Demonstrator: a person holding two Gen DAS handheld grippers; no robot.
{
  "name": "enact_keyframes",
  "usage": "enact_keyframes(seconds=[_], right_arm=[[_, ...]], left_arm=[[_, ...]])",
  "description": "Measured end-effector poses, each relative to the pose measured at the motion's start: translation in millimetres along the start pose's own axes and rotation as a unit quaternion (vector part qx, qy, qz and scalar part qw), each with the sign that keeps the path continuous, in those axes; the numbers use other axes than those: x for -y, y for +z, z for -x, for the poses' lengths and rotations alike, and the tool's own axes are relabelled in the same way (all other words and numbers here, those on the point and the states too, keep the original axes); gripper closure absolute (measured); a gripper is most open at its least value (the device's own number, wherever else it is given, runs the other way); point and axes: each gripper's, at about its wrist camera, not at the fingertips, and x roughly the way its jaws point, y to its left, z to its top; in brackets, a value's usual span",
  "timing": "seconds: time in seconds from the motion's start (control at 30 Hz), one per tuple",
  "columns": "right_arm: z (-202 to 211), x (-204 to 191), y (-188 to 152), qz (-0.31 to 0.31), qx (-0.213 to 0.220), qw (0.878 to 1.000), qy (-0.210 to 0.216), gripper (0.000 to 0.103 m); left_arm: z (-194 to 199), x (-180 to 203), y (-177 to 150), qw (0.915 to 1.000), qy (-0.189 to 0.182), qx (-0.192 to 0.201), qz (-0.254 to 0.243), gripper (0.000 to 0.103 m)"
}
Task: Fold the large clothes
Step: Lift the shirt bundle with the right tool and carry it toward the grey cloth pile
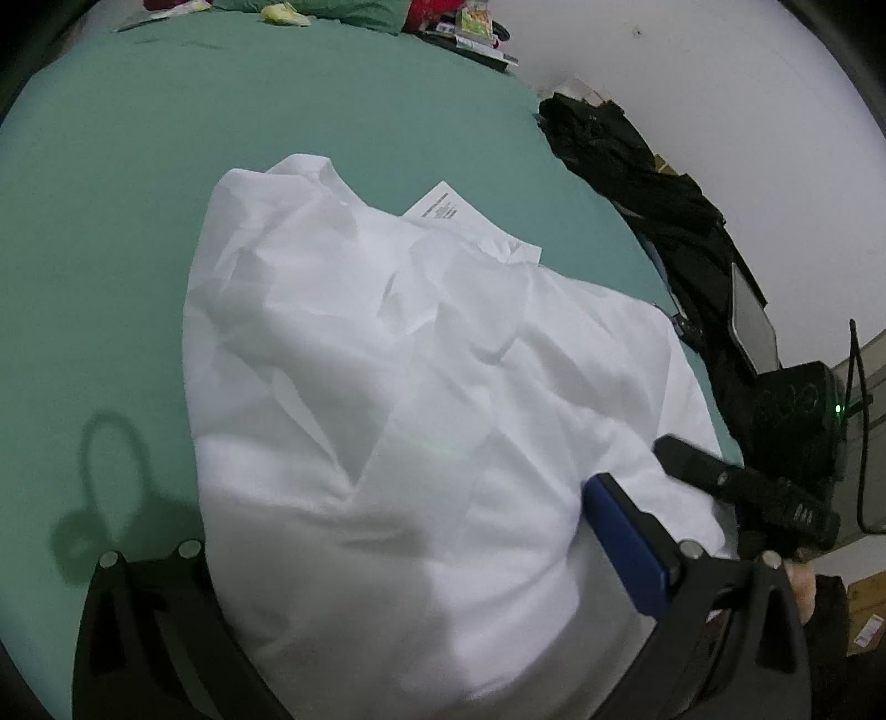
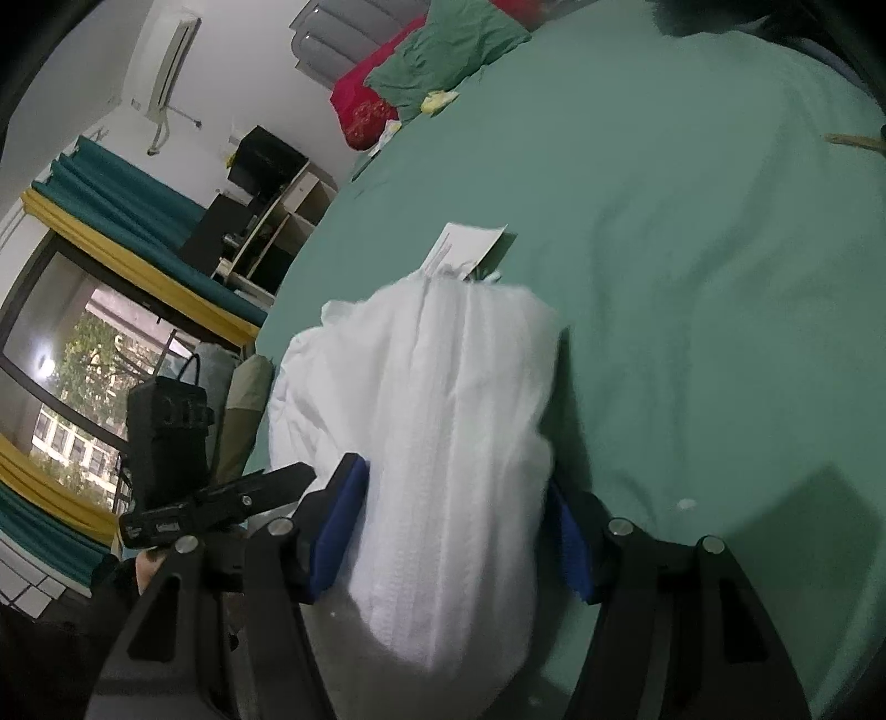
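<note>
A large white garment (image 1: 398,387) lies rumpled on the green bed sheet (image 1: 138,221), a white paper tag (image 1: 443,207) at its far end. My left gripper (image 1: 387,554) holds the garment's near edge; cloth fills the gap and hides the left finger's pad, while the blue pad of the right finger (image 1: 626,548) presses the fabric. In the right wrist view my right gripper (image 2: 454,531) is shut on a bunched fold of the same garment (image 2: 443,443), blue pads on both sides, lifting it off the sheet (image 2: 692,277). The tag (image 2: 470,243) shows there too.
Black clothes (image 1: 637,183) and a dark device with a green light (image 1: 797,410) lie along the bed's right edge by the white wall. Green and red pillows (image 2: 443,50) sit at the head. A window, shelves and curtains show left of the bed in the right wrist view.
</note>
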Motion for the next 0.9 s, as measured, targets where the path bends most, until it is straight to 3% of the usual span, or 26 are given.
enact_keyframes(seconds=[0.07, 0.13, 0.17, 0.27, 0.3, 0.33, 0.43, 0.47, 0.57, 0.9], right_arm=[[-8.2, -8.8, -1.2, 0.014, -0.005, 1.0, 0.002, 0.045], [-12.2, -13.3, -1.6, 0.017, -0.005, 1.0, 0.005, 0.061], [-12.2, -12.9, -1.8, 0.013, -0.002, 1.0, 0.008, 0.066], [-8.9, -15.1, -0.3, 0.019, 0.006, 1.0, 0.01, 0.077], [-7.5, -17.7, -0.4, 0.025, 0.008, 1.0, 0.011, 0.078], [-6.5, -21.8, -0.8, 0.035, 0.011, 0.999, 0.011, 0.079], [1.7, -30.8, -0.8, 0.054, 0.028, 0.998, 0.027, 0.084], [6.6, -34.0, -0.2, 0.051, 0.039, 0.997, 0.048, 0.084], [17.0, -45.1, 2.1, 0.061, 0.055, 0.995, 0.057, 0.085], [44.2, -88.4, 20.4, 0.074, 0.098, 0.988, 0.092, 0.086]], left_arm=[[0.8, 0.8, -4.7, 1.0, -0.003, 0.006, -0.005, 0.003], [2.9, 5.0, -8.6, 0.9999, -0.002, 0.007, -0.011, 0.018], [4.0, 5.6, -9.6, 0.9999, 0.0, 0.009, -0.008, 0.02], [8.2, 4.5, -12.6, 0.9998, 0.007, 0.018, 0.0, 0.038], [8.9, 4.9, -12.2, 0.9998, 0.006, 0.019, 0.005, 0.052], [10.3, 6.2, -13.1, 0.9995, -0.025, 0.016, 0.009, 0.073], [14.0, 21.6, -16.0, 0.9996, -0.012, 0.016, -0.02, 0.077], [14.9, 25.8, -16.2, 0.9994, -0.013, 0.016, -0.028, 0.077], [24.0, 31.7, -16.1, 0.9991, -0.024, 0.019, -0.03, 0.077], [92.5, 42.8, -4.9, 0.9944, -0.044, 0.079, -0.054, 0.077]])
